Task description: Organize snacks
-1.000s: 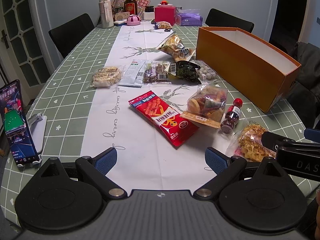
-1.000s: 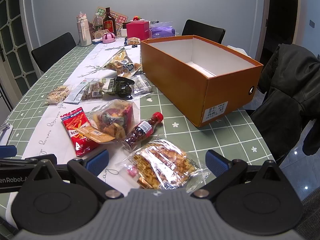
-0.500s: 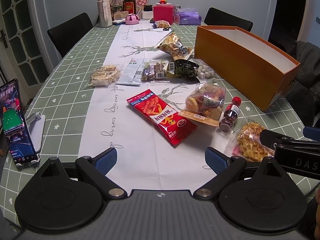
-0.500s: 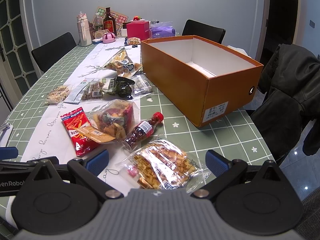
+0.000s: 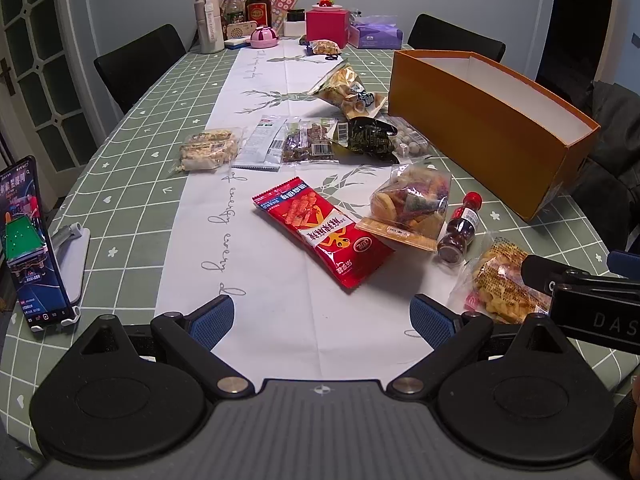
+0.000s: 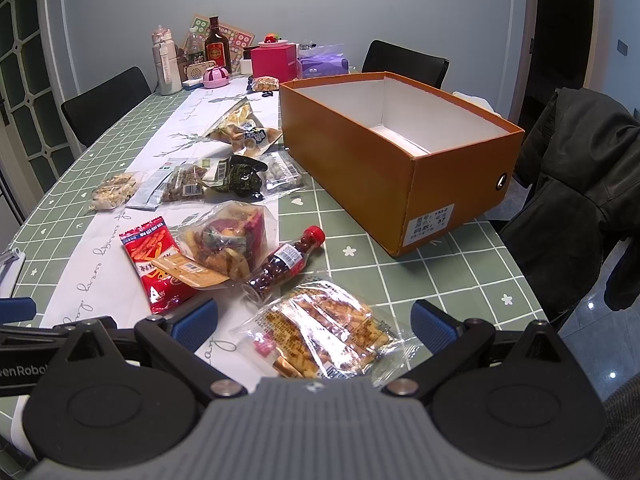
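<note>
An open orange box [image 6: 400,160] stands empty on the right of the table, also seen in the left wrist view [image 5: 480,120]. Loose snacks lie to its left: a red pack [image 5: 324,232], a bag of mixed chips [image 5: 412,204], a small red-capped bottle [image 6: 286,262] and a clear bag of crackers [image 6: 320,332]. My right gripper [image 6: 315,320] is open, its fingers on either side of the cracker bag and just above it. My left gripper [image 5: 321,316] is open over the white runner, with nothing between its fingers, short of the red pack.
Several more snack bags [image 5: 304,144] lie mid-table. A phone on a stand [image 5: 24,240] sits at the left edge. Bottles, a pink box [image 5: 326,26] and tissues crowd the far end. Black chairs surround the table; a dark jacket [image 6: 580,180] hangs on the right.
The left gripper's view has drifted slightly, showing a little more of the far table. The right gripper and all snacks have stayed where they were.
</note>
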The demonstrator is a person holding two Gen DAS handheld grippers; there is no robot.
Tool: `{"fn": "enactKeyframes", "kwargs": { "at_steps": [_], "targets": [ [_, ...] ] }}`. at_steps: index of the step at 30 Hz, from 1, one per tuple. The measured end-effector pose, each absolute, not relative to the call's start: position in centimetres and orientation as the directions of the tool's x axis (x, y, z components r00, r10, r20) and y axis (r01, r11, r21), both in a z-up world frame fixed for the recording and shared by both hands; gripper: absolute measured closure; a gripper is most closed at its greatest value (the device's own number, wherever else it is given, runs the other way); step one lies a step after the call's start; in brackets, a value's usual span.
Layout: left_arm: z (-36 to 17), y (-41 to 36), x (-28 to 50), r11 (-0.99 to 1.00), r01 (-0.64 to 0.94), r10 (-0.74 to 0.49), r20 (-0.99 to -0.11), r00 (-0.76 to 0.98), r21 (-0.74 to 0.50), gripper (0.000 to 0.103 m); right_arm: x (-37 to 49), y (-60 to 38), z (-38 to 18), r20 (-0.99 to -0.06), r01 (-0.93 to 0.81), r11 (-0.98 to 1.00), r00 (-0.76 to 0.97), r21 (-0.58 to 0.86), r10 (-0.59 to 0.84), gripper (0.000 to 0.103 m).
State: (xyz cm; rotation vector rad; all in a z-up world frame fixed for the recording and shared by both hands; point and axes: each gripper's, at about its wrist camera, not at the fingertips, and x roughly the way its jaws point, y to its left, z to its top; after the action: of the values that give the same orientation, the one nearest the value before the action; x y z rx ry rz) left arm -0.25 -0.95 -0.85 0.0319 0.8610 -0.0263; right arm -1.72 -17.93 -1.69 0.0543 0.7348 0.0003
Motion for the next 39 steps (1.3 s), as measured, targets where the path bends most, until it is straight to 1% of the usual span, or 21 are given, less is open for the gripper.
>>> {"fn": "enactKeyframes", "kwargs": {
  "at_steps": [35, 38, 39],
  "targets": [
    [-1.1, -1.2, -0.2, 0.999, 0.036, -0.016, -0.771, 0.637, 0.009, 0.000, -1.7, -18.0, -1.6, -0.670, 0.020, 0.999, 0.742, 0.049, 0.018, 0.003],
    [-0.5, -0.9, 0.2, 0.997, 0.060, -0.071, -0.803, 0.591, -0.043, 0.000, -1.0, -18.2, -0.8, -0.694, -0.019, 0.999, 0.718, 0.048, 0.047, 0.003],
    [-0.2, -0.8, 0.5, 0.996, 0.076, -0.077, -0.810, 0.582, -0.040, 0.000, -0.6, -18.2, -0.1, -0.688, -0.052, 0.998, 0.723, 0.035, 0.062, 0.003]
  ]
}}
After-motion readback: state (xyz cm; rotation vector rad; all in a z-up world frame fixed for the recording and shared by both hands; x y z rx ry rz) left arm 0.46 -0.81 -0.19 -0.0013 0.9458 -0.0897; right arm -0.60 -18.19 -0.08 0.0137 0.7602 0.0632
